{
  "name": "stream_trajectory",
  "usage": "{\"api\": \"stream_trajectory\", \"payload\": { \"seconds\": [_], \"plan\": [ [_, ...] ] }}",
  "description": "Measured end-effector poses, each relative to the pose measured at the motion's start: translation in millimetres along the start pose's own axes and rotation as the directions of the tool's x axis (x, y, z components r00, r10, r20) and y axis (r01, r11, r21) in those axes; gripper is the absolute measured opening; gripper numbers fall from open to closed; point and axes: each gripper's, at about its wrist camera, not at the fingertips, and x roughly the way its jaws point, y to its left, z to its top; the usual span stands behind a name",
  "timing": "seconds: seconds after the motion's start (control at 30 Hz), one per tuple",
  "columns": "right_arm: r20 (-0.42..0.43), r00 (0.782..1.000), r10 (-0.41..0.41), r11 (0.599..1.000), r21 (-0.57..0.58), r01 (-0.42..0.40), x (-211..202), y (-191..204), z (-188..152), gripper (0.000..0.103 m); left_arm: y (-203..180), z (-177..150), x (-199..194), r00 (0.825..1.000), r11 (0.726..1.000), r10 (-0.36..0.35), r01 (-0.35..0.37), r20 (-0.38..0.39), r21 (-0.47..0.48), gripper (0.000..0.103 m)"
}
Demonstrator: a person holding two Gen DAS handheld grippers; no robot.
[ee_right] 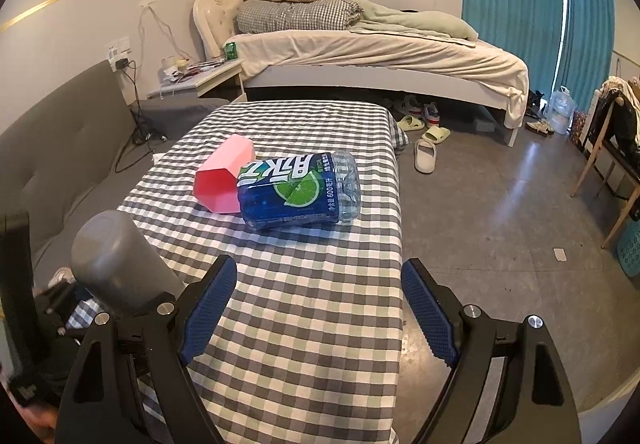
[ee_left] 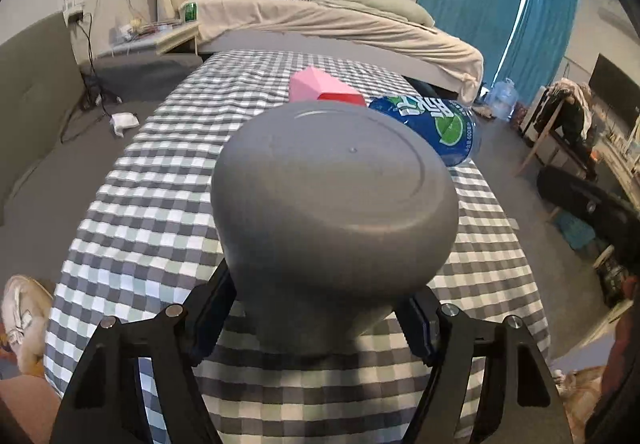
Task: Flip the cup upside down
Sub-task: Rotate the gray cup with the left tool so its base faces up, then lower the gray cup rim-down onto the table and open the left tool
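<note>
My left gripper (ee_left: 316, 320) is shut on a grey cup (ee_left: 332, 199), held above the checked table (ee_left: 160, 211) with its flat base facing the camera and tilted up. The cup's mouth is hidden. In the right wrist view the grey cup (ee_right: 116, 256) shows at the left, base up and tilted. My right gripper (ee_right: 316, 308) is open and empty over the table's near end.
A pink hexagonal cup (ee_right: 224, 175) lies on its side mid-table, touching a blue bottle (ee_right: 296, 187) that also lies on its side. A bed (ee_right: 360, 47) stands beyond the table, a grey sofa (ee_right: 52, 147) at left. Slippers (ee_right: 426, 155) lie on the floor at right.
</note>
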Motion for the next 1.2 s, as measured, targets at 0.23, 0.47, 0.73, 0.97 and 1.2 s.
{"api": "stream_trajectory", "payload": {
  "seconds": [0.23, 0.47, 0.73, 0.97, 1.2],
  "plan": [
    [0.027, 1.0, -0.008, 1.0, 0.002, 0.008, -5, -3, 1, 0.084, -10, 13, 8, 0.999, 0.999, -0.031, 0.031, 0.04, 0.01, 0.075],
    [0.007, 1.0, -0.021, 1.0, 0.006, 0.021, 1, -7, -1, 0.084, -21, 23, 27, 0.999, 0.998, -0.027, 0.025, 0.042, 0.05, 0.075],
    [0.003, 1.0, -0.014, 1.0, 0.01, 0.014, 2, -6, 0, 0.084, -6, 19, 22, 0.993, 0.993, -0.114, 0.115, 0.032, -0.034, 0.09],
    [0.042, 0.999, 0.016, 0.999, 0.031, -0.017, -12, -1, 0, 0.084, 4, 0, -4, 1.0, 1.0, -0.025, 0.025, 0.004, 0.01, 0.09],
    [0.099, 0.994, 0.047, 0.999, 0.021, -0.049, -36, 16, -7, 0.084, 15, -7, -61, 0.993, 0.997, 0.043, -0.049, 0.114, 0.053, 0.09]
  ]
}}
